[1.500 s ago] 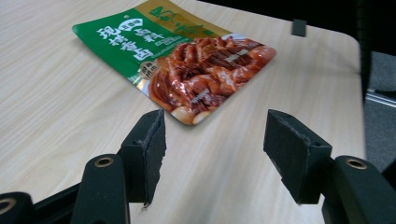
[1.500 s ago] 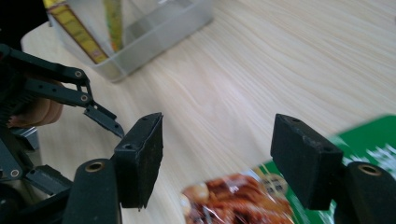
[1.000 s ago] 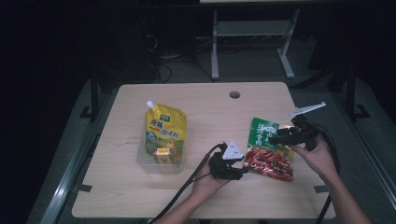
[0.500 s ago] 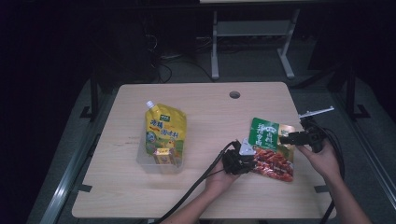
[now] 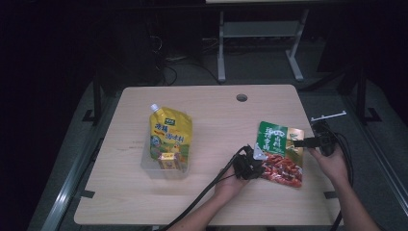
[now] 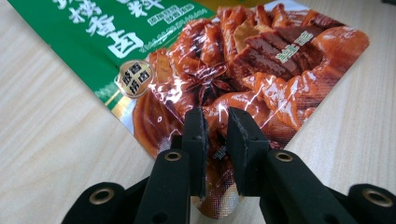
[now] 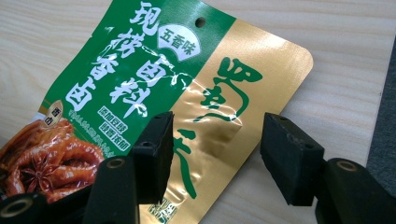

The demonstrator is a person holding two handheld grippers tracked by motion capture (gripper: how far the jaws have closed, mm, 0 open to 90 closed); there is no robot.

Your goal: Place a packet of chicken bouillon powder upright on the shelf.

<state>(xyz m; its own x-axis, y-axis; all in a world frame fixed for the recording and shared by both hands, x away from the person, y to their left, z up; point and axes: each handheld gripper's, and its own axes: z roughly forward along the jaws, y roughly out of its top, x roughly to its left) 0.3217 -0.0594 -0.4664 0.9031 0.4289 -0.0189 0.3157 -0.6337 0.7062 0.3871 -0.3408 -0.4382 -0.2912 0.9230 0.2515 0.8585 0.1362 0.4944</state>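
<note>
Two hand-held grippers meet at a green and red food pouch (image 5: 280, 153) lying flat near the tabletop's (image 5: 216, 115) right edge, seen from the high view. In the left gripper view, the left hand-held gripper (image 6: 216, 135) has just closed to a narrow gap, pinching the pouch's raised edge. In the right gripper view, the right hand-held gripper (image 7: 217, 154) has been closing yet stands wide, straddling the pouch's gold edge without pressing it.

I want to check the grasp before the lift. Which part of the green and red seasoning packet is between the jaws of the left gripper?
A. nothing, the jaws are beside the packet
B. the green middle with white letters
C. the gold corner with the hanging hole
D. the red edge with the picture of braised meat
D: in the left gripper view the left gripper has its jaws nearly closed on the red, meat-printed edge of the seasoning packet.
</note>
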